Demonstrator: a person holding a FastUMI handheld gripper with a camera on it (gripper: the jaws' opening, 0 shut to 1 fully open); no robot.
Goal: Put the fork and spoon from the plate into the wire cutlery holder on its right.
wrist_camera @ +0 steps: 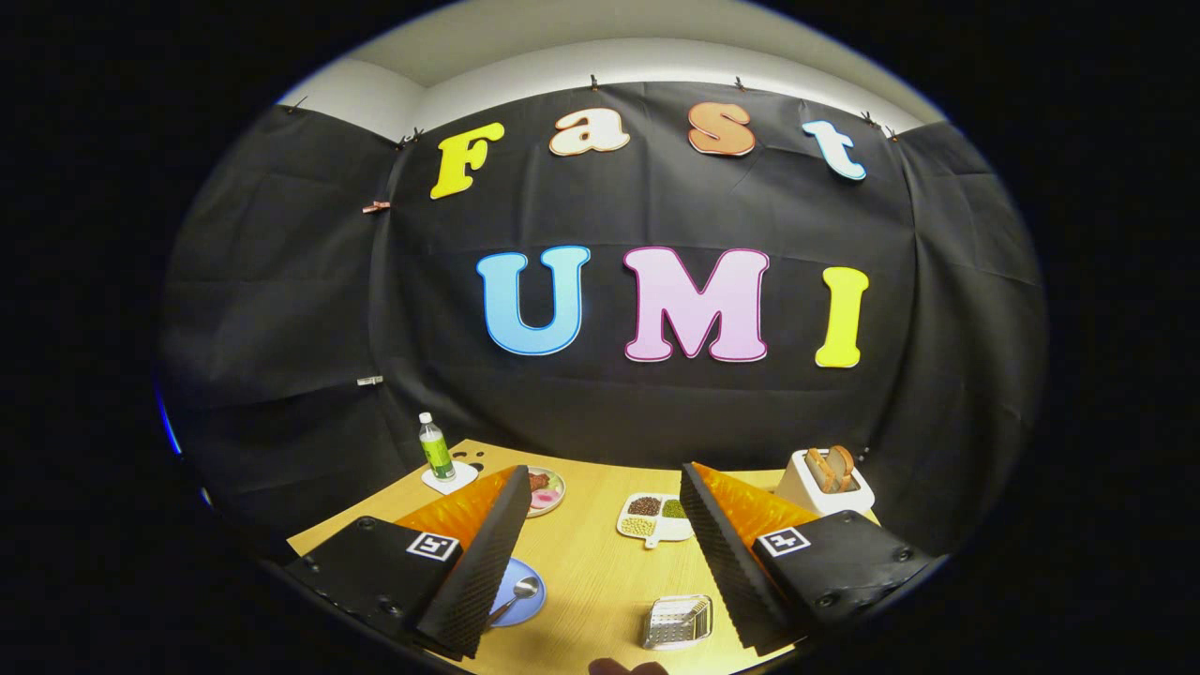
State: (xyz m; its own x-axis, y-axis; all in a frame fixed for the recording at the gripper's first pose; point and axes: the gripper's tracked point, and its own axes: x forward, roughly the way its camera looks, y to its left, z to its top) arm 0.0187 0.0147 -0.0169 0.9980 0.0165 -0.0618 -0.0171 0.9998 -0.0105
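1. Spoon (518, 594) lies on the blue plate (525, 600), bowl end toward the table's middle, handle running back under the left finger. Fork cannot be made out; much of the plate is hidden behind that finger.
2. Wire cutlery holder (677, 622) sits on the wooden table (591, 562) to the right of the plate, apart from it, just inside the right finger. Whether anything lies in it: cannot tell.
3. Gripper (600, 506) held high above the near edge of the table, tilted toward the booth wall. Fingers spread wide, nothing between them; plate and holder both lie low between the finger bases.
4. Beyond the fingertips: a divided dish of beans (653, 517), a small plate with food (546, 489) partly covered by the left fingertip.
5. Farther back: green bottle (435, 449) upright on a white coaster, toaster (825, 480) with bread slices standing in it.
6. At the table's near edge, a small part of a hand (626, 667) shows, cut off.
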